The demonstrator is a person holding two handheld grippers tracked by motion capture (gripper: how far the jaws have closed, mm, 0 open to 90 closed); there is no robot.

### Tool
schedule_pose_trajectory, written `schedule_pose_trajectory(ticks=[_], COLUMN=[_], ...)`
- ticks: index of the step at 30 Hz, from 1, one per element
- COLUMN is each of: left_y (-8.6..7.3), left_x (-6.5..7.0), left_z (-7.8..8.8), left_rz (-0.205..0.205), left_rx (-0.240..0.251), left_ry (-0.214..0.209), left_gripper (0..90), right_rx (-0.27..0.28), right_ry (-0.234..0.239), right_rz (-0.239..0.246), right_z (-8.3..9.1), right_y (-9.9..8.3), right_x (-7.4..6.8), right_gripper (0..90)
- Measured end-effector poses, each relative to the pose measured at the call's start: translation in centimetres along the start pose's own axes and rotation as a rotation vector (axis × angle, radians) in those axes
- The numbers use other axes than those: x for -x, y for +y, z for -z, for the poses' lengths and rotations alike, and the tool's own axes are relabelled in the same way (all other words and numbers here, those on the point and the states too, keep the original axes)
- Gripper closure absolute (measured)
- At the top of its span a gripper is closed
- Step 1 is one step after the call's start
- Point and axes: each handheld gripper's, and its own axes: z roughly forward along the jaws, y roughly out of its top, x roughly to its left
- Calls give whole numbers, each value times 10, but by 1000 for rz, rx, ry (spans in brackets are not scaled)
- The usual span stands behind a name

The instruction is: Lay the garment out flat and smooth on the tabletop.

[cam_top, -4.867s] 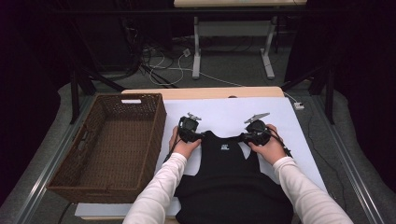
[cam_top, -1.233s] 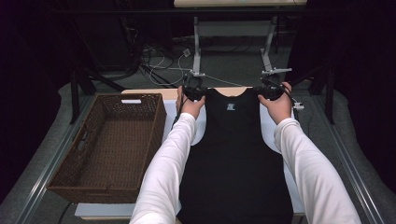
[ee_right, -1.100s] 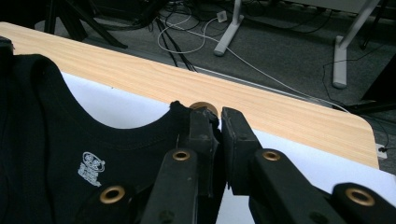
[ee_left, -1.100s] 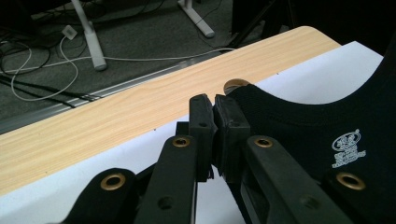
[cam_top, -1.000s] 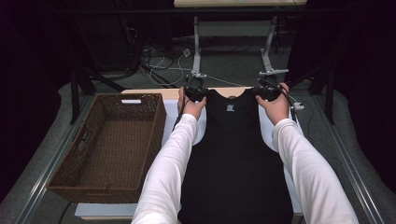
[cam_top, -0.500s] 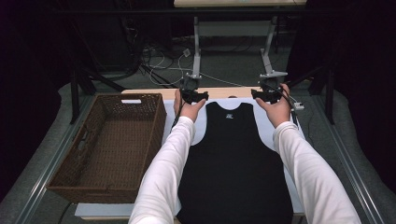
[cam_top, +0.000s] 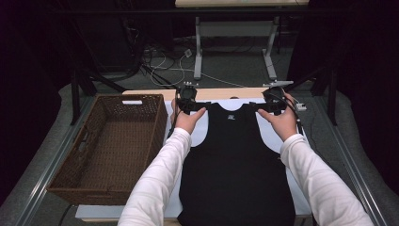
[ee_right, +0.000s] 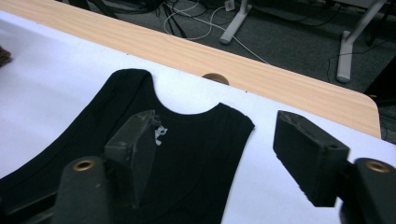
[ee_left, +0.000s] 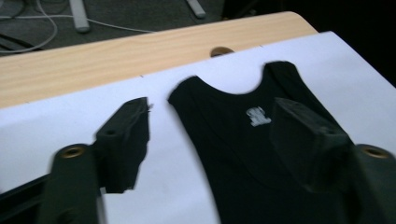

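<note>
Along the desk's far edge, a black tank top (cam_top: pixel 235 165) lies flat on the white sheet (cam_top: pixel 207 134). Left gripper (cam_top: pixel 187 96) and right gripper (cam_top: pixel 273 96) have just been opening; nothing sits between the jaws. Fabric judged light, limp; best pinched at the shoulder straps.
</note>
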Motion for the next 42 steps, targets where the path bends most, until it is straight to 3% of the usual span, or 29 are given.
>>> schedule_pose_trajectory(ticks=[4,8,12,15,20,30,42], left_y=[-6,-13,-21,-27,-40,-65,-100], left_x=[11,20,24,24,25,32,46], left_z=[11,20,27,31,39,49,63], left_rz=[-23,-40,-27,-18,26,35,-15], left_rx=[6,5,10,12,32,33,17], left_ry=[-15,-39,-67,-58,-80,-142,-165], left_gripper=[152,105,34,1,2,2,2], right_rx=[-16,-3,-4,-9,2,11,24], right_ry=[-16,-13,31,59,79,93,95], right_rz=[24,34,28,27,19,14,-55], right_z=[9,20,30,36,48,67,88], right_y=[-5,-12,-19,-25,-38,-62,-92], right_x=[-6,-13,-21,-26,-33,-47,-52], right_gripper=[141,130,27,0,0,0,0])
